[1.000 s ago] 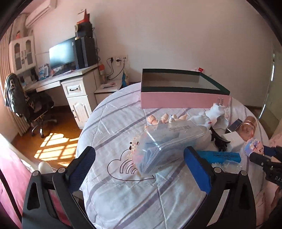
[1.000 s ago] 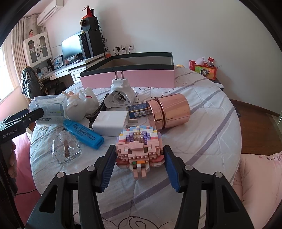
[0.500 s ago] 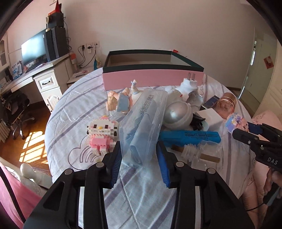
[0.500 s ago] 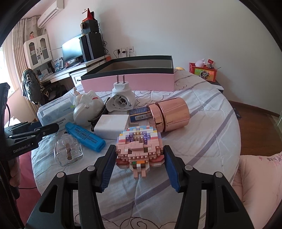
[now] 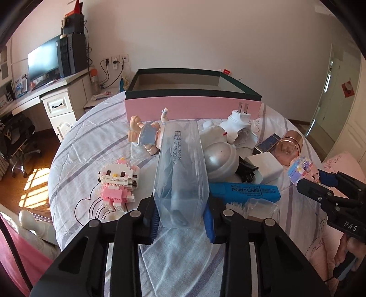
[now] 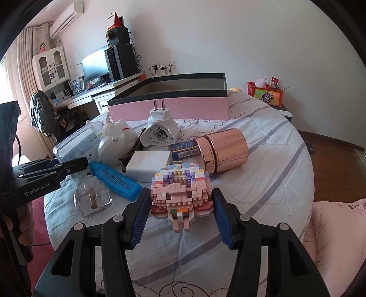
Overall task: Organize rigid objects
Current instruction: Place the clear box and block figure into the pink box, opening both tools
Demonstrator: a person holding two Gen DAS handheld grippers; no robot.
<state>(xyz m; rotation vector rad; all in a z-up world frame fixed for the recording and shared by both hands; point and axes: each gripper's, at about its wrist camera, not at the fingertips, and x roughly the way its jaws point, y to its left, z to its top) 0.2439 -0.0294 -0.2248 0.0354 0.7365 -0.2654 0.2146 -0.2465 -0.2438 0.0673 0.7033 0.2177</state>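
The left gripper point(image 5: 181, 216) is clamped on a clear plastic case point(image 5: 180, 173), and the right gripper point(image 6: 180, 211) pinches a pink brick figure point(image 6: 180, 189), both low over the cluttered bedspread point(image 6: 263, 182). This looks like the pick-up step. Next, each needs carrying over the rim of the open pink box point(image 5: 192, 107) behind the pile.

A home bedroom or study is shown. A round table point(image 5: 75, 146) covered by a striped, quilted cloth serves as the landmark. Behind it and to its left, a white desk point(image 5: 61, 96) with drawers is seen against the wall, a monitor point(image 5: 43, 59) and a computer tower point(image 5: 73, 54) set on it. An office chair point(image 5: 18, 134) is placed before that desk. Higher up, beyond the desk, an air conditioner point(image 6: 66, 21) is mounted above a glass-fronted cabinet point(image 6: 50, 67). Wooden flooring point(image 6: 331, 164) is visible right of the table.
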